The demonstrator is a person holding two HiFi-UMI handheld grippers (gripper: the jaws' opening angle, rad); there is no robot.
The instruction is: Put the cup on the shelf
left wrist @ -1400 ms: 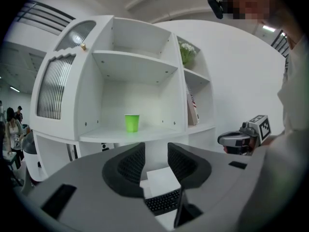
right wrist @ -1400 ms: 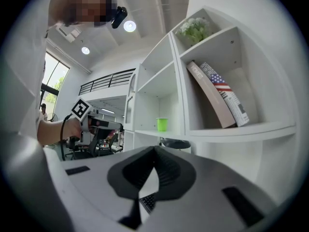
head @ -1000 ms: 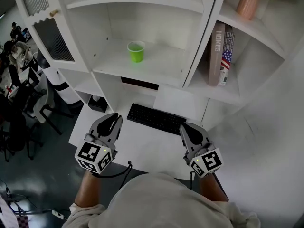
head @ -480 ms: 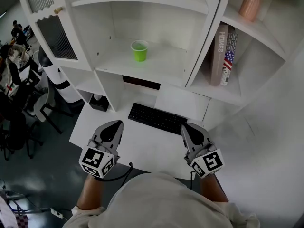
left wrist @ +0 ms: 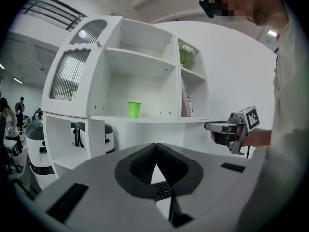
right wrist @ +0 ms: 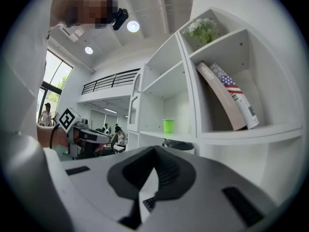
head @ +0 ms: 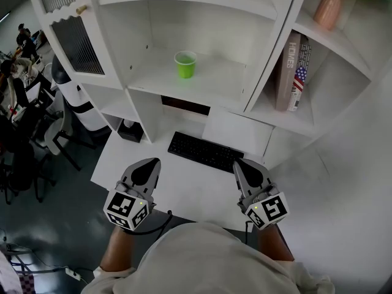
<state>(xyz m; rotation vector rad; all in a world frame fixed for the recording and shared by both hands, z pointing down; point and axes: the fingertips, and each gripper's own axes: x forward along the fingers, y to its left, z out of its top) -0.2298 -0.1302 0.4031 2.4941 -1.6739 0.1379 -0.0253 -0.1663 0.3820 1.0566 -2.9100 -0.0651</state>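
Note:
A green cup (head: 185, 64) stands upright on the white shelf (head: 202, 87) of the wide middle compartment; it also shows as the green cup (left wrist: 134, 109) and the green cup (right wrist: 168, 125) in the two gripper views. My left gripper (head: 147, 165) hovers low over the white desk (head: 184, 182), shut and empty, far below the cup. My right gripper (head: 240, 167) sits level with it at the desk's right, jaws together with nothing between them. The left gripper's tips (left wrist: 156, 148) and the right gripper's tips (right wrist: 154, 152) meet.
A black keyboard (head: 205, 152) lies on the desk between the grippers and the shelf unit. Books (head: 293, 72) lean in the right compartment, a pink vase (head: 330, 8) above them. A ribbed cabinet door (head: 79, 45) is at the left. People and chairs (head: 18, 103) are at far left.
The left gripper's jaws have come together and it has drawn back slightly toward me. The view has tilted a little; the cup stays put on the shelf.

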